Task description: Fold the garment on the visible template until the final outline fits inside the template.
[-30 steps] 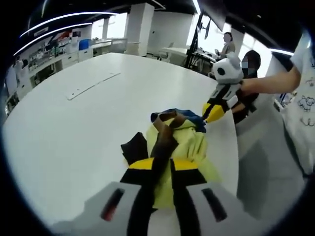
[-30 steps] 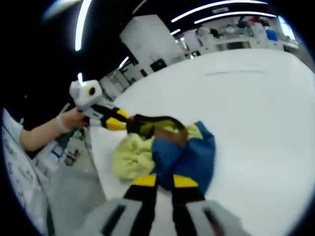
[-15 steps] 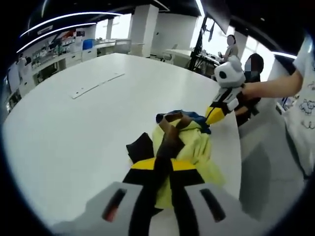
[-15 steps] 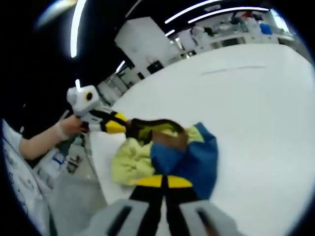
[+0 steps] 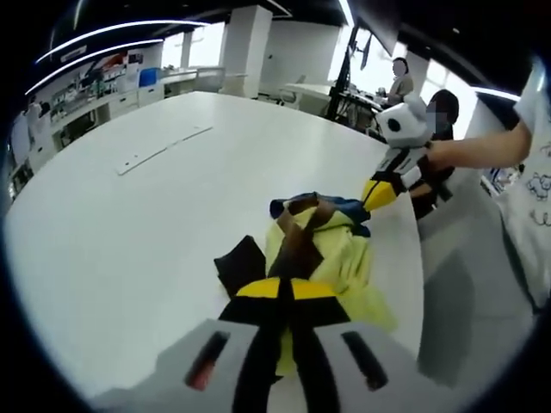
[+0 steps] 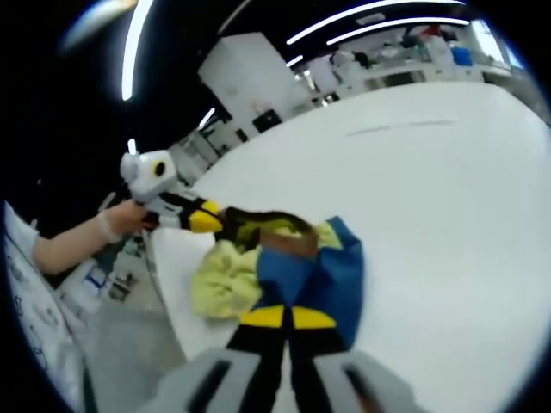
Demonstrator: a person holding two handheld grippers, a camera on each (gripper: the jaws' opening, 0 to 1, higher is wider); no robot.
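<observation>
A crumpled garment [image 5: 331, 254] of pale yellow, brown and blue cloth lies near the white table's edge [image 5: 411, 258]. In the left gripper view my left gripper [image 5: 286, 289] is shut on its dark brown part. My right gripper [image 5: 374, 194] reaches in from the right to the blue edge. In the right gripper view the garment [image 6: 306, 271] shows blue in front and yellow at the left. There my right gripper [image 6: 287, 317] is shut on the blue cloth, and the left gripper [image 6: 215, 220] bites the dark collar from the left.
A thin pale strip [image 5: 162, 148] lies flat far out on the white table [image 5: 129, 232], also visible as a faint line [image 6: 400, 127]. The person's arm [image 5: 482, 142] holds the right gripper. People sit beyond the table [image 5: 443, 107]. Grey floor [image 5: 465, 301] drops away past the edge.
Both grippers' jaws have come together on the cloth, the right's first. The garment has bunched slightly and lifted a little at the gripped parts.
</observation>
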